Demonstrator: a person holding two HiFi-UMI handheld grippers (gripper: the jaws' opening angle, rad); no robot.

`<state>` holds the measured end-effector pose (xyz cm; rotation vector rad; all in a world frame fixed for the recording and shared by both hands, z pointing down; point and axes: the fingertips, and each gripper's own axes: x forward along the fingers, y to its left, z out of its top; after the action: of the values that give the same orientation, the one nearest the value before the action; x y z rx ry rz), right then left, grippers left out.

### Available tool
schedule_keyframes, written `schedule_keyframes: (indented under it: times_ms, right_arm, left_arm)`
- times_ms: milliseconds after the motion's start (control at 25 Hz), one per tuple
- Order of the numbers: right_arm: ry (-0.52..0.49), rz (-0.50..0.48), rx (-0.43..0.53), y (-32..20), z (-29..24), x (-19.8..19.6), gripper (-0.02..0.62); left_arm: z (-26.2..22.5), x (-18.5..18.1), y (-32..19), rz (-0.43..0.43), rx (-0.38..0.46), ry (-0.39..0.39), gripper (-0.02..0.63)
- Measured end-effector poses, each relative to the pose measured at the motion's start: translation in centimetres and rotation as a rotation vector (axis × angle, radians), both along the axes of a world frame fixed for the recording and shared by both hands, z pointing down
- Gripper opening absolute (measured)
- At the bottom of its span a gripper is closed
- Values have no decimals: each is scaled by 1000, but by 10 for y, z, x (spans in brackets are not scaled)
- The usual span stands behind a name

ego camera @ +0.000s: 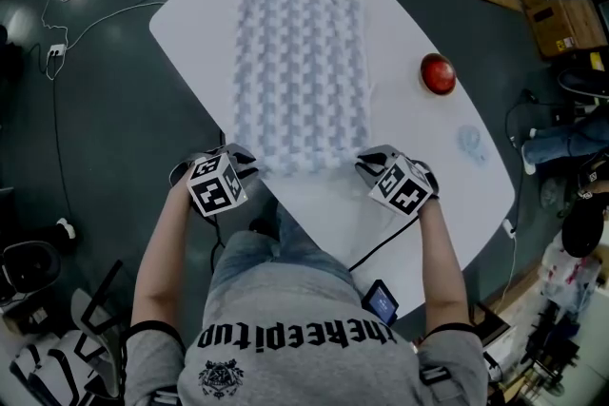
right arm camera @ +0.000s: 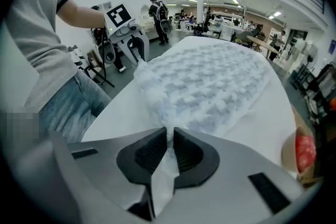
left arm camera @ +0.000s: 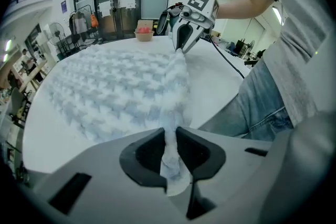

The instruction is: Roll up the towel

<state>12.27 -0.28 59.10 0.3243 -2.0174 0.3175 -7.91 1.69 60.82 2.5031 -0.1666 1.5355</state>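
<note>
A pale blue and white waffle-textured towel (ego camera: 303, 67) lies spread flat on the white table (ego camera: 419, 157), its long side running away from me. My left gripper (ego camera: 244, 162) is shut on the towel's near left corner (left arm camera: 170, 152), and the cloth is pinched between its pads. My right gripper (ego camera: 366, 164) is shut on the near right corner (right arm camera: 165, 157). Both corners are lifted a little, and the near hem (ego camera: 303, 164) bunches up between the two grippers. Each gripper shows in the other's view: the right gripper (left arm camera: 181, 49) and the left gripper (right arm camera: 137, 57).
A red round object (ego camera: 438, 73) sits on the table to the right of the towel. A faint bluish mark (ego camera: 470, 143) lies nearer the right edge. A black cable (ego camera: 381, 247) hangs off the table's near edge. Cardboard boxes (ego camera: 561, 24) stand on the floor at the right.
</note>
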Motion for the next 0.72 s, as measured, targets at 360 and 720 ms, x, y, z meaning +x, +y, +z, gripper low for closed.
schedule_keyframes:
  times_ms: [360,720]
  right_arm:
    - [73,32,119,-37,7,-2,21]
    - [121,67,163,-67,17,-1,21]
  left_arm:
    - [1,-3,-42,1,147,-73,79]
    - [-43,-3,-88,-100,388,19,124]
